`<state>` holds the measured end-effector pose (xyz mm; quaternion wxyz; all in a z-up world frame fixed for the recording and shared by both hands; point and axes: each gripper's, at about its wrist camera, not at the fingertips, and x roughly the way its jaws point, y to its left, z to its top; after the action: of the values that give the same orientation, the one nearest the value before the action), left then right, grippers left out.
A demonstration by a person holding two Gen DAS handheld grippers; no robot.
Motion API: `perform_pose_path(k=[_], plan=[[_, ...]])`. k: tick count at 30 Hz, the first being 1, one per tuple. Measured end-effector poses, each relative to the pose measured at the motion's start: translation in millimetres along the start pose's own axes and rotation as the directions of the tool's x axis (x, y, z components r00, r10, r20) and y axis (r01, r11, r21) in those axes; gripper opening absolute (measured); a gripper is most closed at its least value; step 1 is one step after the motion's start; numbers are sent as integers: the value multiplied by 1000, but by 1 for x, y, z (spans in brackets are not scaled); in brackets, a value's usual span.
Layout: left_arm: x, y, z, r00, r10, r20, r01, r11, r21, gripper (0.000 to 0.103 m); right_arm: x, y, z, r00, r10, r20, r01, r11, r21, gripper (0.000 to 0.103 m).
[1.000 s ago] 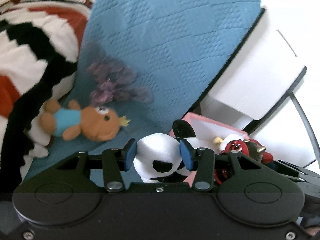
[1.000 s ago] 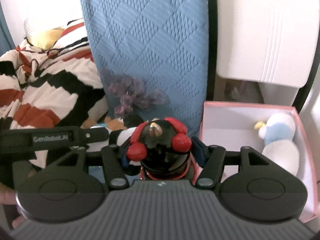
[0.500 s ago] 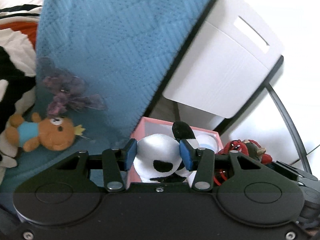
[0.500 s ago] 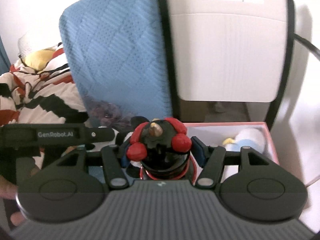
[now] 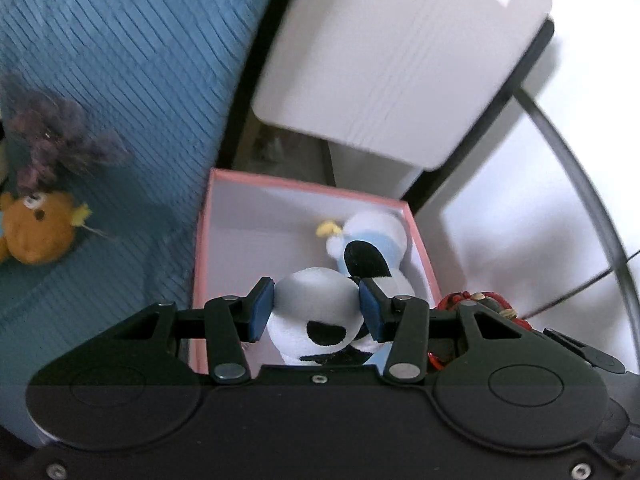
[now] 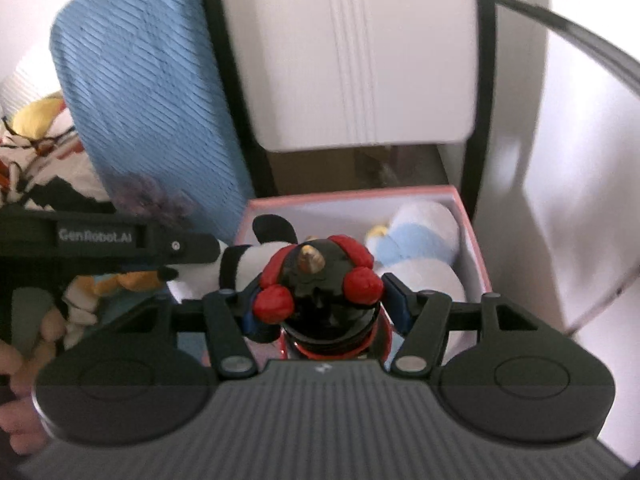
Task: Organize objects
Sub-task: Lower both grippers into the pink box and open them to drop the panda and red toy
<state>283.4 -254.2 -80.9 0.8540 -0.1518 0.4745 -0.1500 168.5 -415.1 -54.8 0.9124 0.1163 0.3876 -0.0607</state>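
Over the pink box (image 5: 202,264) at the centre of the left wrist frame, I now have the left hand-held gripper (image 5: 316,310) pinching the panda (image 5: 316,312) between its blue pads. A second ago that same view was mostly blue cover (image 5: 120,80) with the bear (image 5: 38,226) near the middle left; now the bear has slid to the far left edge and the box fills the middle, so I have swung both tools off the bed and toward the container.

Centre of the right wrist frame, the right hand-held gripper (image 6: 320,300) is clamped on the red-and-black figure (image 6: 320,280), and the box (image 6: 478,256) sits just beyond and below it, larger than half a second back. The left tool with the panda (image 6: 256,256) shows at middle left of this frame, close beside the figure.

At the box's far right lies a white-and-blue plush (image 5: 380,236), already stowed. To my eye both carried toys are near the drop point: the panda hangs above the open left part of the box, the figure at its near right rim. Next I would lower each and release, keeping the two tools from knocking together. Bear and the purple tuft (image 5: 52,136) are not yet collected.
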Motion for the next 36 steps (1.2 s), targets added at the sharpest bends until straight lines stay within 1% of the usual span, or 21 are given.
perform_pose_path(k=[5, 7, 10, 15, 18, 21, 25, 28, 32, 36], plan=[[36, -13, -19, 999, -3, -37, 3, 1000, 10, 44, 16, -29, -23, 999, -19, -50, 20, 999, 26, 63], [55, -15, -25, 997, 1, -78, -1, 1000, 6, 44, 23, -44, -32, 997, -23, -76, 26, 998, 48, 63], [79, -22, -37, 990, 22, -138, -15, 999, 48, 45, 33, -64, -46, 992, -21, -123, 28, 998, 55, 63], [96, -19, -45, 980, 30, -195, -26, 999, 22, 44, 54, -86, -67, 982, -31, -185, 49, 995, 92, 63], [106, -18, -49, 969, 47, -241, -40, 999, 34, 42, 63, -93, -75, 981, -33, -191, 50, 995, 82, 63], [109, -15, -51, 968, 65, -242, -60, 998, 27, 41, 71, -95, -81, 978, -41, -206, 55, 996, 66, 63], [114, -14, -52, 965, 68, -252, -69, 998, 9, 41, 79, -99, -85, 975, -30, -219, 46, 997, 67, 63], [112, -17, -52, 966, 67, -250, -67, 998, 9, 42, 75, -103, -82, 978, -15, -210, 32, 996, 78, 63], [105, -20, -51, 970, 62, -236, -60, 998, 14, 46, 72, -95, -74, 980, -3, -199, 10, 999, 37, 62], [95, -21, -47, 974, 58, -219, -57, 998, 12, 47, 60, -88, -69, 984, -4, -180, 7, 1000, 19, 62]])
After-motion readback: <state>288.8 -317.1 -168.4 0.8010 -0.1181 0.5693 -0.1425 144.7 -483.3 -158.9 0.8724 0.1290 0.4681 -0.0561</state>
